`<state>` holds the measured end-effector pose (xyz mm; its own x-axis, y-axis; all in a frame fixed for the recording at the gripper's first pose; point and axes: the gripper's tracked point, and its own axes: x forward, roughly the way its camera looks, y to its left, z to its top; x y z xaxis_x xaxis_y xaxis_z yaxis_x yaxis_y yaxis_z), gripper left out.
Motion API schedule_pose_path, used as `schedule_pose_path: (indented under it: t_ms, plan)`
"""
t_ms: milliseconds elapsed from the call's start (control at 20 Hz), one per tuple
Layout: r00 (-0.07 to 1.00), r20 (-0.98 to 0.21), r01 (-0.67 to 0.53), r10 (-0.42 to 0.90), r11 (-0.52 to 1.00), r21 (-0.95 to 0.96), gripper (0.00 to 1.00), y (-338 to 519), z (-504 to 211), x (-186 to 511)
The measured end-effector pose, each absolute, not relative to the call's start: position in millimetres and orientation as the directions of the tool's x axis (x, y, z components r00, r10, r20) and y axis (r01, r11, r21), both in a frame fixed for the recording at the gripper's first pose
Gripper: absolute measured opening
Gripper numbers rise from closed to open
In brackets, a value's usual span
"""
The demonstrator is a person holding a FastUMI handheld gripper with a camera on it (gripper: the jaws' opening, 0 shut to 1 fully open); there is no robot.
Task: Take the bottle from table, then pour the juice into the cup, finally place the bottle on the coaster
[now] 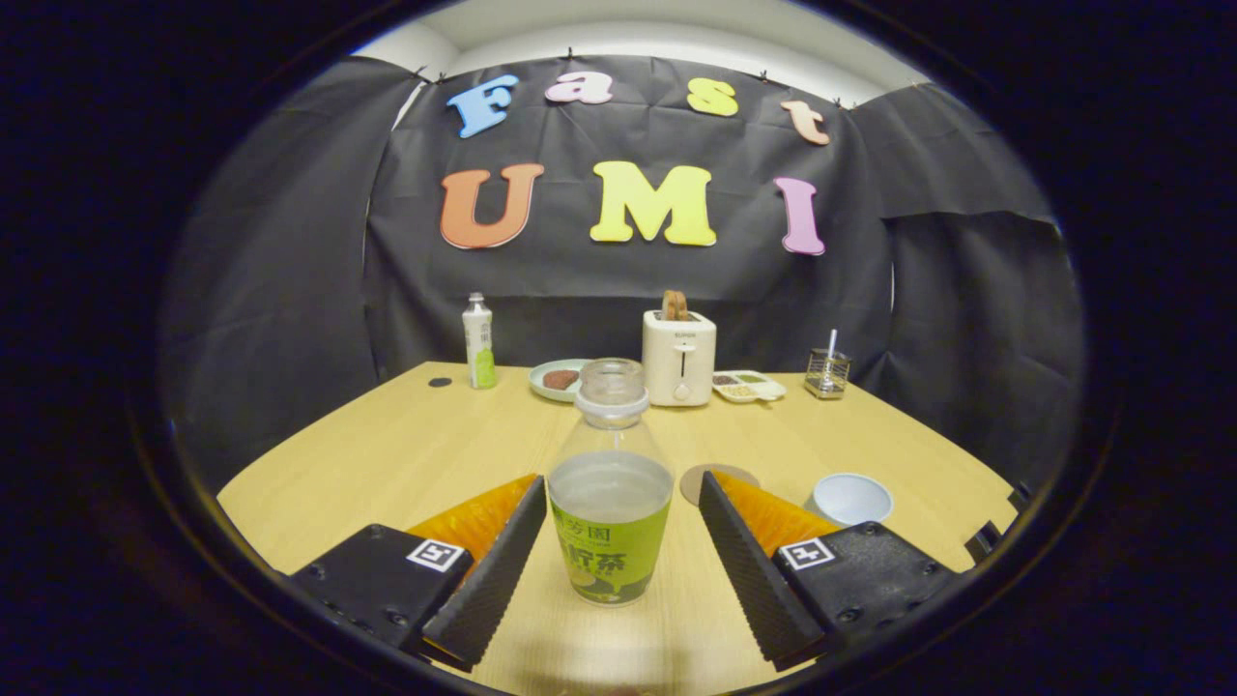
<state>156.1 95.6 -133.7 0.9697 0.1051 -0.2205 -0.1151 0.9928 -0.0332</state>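
A: Bottle (pixel 610 483)?
B: Upright on the wooden table (pixel 387 454), uncapped, between the fingers; gripper (pixel 618 527) wide, neither pad touching.
A: Beyond?
B: Coaster (pixel 698 478) just past the right finger, cup (pixel 851 497) beside it. Toaster (pixel 679 357), plate (pixel 559 379) at the far edge; black cloth walls.

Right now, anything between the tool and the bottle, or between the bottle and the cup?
Nothing visible. The bottle stands upright on the table between the open tool's fingers, gaps on both sides. The cup sits beyond the right finger, the coaster beside it; bare tabletop lies between.
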Motion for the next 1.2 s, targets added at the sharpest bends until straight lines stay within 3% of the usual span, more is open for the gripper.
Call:
schedule_pose_path:
  t_ms: [200, 500, 700, 850, 1200]
  plan:
    - [0.962, -0.258, -0.108, 0.089, 0.992, -0.059, 1.0, 95, -150, 167]
    - [0.984, -0.149, -0.107, 0.098, 0.993, -0.053, 1.0, 102, -139, 171]
    - [0.98, -0.176, -0.099, 0.089, 0.994, -0.047, 1.0, 103, -149, 176]
    - [0.984, -0.162, -0.083, 0.072, 0.995, -0.062, 0.85, 98, -148, 177]
    - [0.986, -0.143, -0.094, 0.087, 0.995, -0.044, 0.83, 101, -142, 171]
